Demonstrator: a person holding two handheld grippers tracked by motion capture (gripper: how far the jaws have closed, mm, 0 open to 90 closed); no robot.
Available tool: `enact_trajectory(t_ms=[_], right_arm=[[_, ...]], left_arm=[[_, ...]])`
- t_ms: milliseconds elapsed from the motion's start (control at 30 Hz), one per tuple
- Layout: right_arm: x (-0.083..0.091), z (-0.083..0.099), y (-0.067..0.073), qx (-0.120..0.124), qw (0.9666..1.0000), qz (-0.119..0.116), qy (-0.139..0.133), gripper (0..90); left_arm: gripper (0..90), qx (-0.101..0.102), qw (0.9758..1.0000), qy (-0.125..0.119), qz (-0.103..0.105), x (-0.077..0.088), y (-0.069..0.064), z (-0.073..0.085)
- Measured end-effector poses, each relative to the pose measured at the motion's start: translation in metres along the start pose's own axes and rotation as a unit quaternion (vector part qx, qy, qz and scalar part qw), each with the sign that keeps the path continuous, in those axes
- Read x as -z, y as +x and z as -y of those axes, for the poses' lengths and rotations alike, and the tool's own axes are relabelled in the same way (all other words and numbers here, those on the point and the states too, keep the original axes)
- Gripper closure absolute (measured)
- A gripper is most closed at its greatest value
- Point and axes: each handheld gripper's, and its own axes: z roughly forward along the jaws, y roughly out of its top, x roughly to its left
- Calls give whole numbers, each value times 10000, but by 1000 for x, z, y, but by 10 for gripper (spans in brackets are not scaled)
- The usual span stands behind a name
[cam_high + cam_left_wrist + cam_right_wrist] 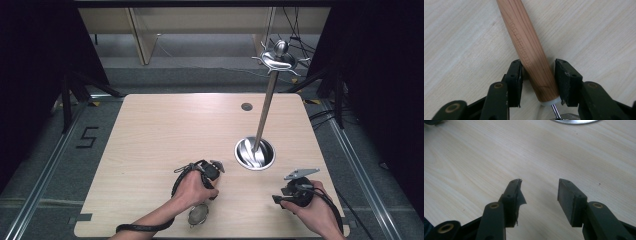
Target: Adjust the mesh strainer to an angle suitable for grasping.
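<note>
My left gripper point(537, 82) view shows spread jaws flanking a round wooden handle point(529, 50) with unreadable stamped lettering; the right gripper point(539, 195) gapes empty.

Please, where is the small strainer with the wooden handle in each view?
High view: strainer, mesh head at bottom centre, under the left hand.
Left gripper view: wooden handle at centre, between jaws of left gripper.
Right gripper view: table, metal base at top edge.
Shared landmark: the wooden table.
</note>
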Motion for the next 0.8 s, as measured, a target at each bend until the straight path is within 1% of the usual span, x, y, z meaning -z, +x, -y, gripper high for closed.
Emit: enact_trajectory(t_ms=[33, 67, 100, 133, 167, 200, 233, 267, 300, 333, 400, 467, 500, 533, 567, 600, 633, 667, 700, 733, 767, 800], right_arm=[[-1, 0, -1, 72, 10000, 18, -47, 540], [0, 0, 1, -67, 10000, -18, 38, 540], [0, 0, 1, -67, 10000, -18, 38, 540], [0, 0, 0, -53, 10000, -10, 28, 539], [0, 0, 1, -57, 10000, -12, 25, 539], [0, 0, 1, -57, 10000, -15, 24, 538], [0, 0, 1, -57, 10000, -15, 24, 538], [0, 0, 1, -55, 10000, -17, 26, 536], [-1, 0, 0, 46, 10000, 14, -16, 536], [-1, 0, 1, -21, 10000, -5, -3, 535], [-1, 0, 1, -20, 10000, -3, -22, 535], [-1, 0, 1, -23, 10000, -7, -34, 535], [-1, 0, 0, 3, 9999, 9, -131, 533], [0, 0, 0, -44, 9999, 11, -159, 531], [0, 0, 0, -44, 9999, 11, -159, 531], [1, 0, 0, -125, 9997, -25, -202, 527], [1, 0, 0, -125, 9997, -25, -202, 527], [1, -1, 0, -144, 9996, -36, -222, 525], [-1, 0, 0, -198, 9990, -57, -393, 522], [0, 0, 0, -191, 9992, -49, -341, 521], [0, 0, 0, -191, 9992, -49, -341, 521], [1, -1, 0, -171, 9995, -52, -271, 520]], left_arm=[[615, -51, 10000, -2, -27, 0, 1, 1], [632, -48, 10000, -24, -29, 1, 1, 1], [648, -48, 10000, -24, -29, 1, 1, 1], [666, -43, 9999, -114, 3, 1, 3, 4], [682, -43, 9999, -114, 3, 1, 3, 4], [695, -102, 9998, -174, 4, 1, 6, 6], [699, -102, 9998, -174, 4, 1, 6, 6], [700, -157, 9997, -173, -6, 2, 7, 8], [700, -185, 9997, -187, 9, 2, 8, 9], [701, -208, 9995, -222, 22, 2, 8, 10], [702, -205, 9995, -228, 25, 2, 8, 10], [702, -237, 9993, -269, 75, 2, 10, 11], [702, -213, 9990, -360, 134, 2, 11, 12], [702, -209, 9986, -451, 153, 3, 12, 13], [702, -209, 9986, -451, 153, 3, 12, 13], [702, -229, 9981, -550, 166, 4, 13, 14], [702, -289, 9976, -604, 188, 6, 14, 15], [702, -265, 9967, -741, 204, 8, 15, 16], [702, -294, 9947, -957, 243, 12, 16, 18], [703, -233, 9931, -1127, 244, 13, 15, 19], [702, -233, 9931, -1127, 244, 13, 15, 19], [702, -260, 9911, -1275, 275, 17, 16, 22]])
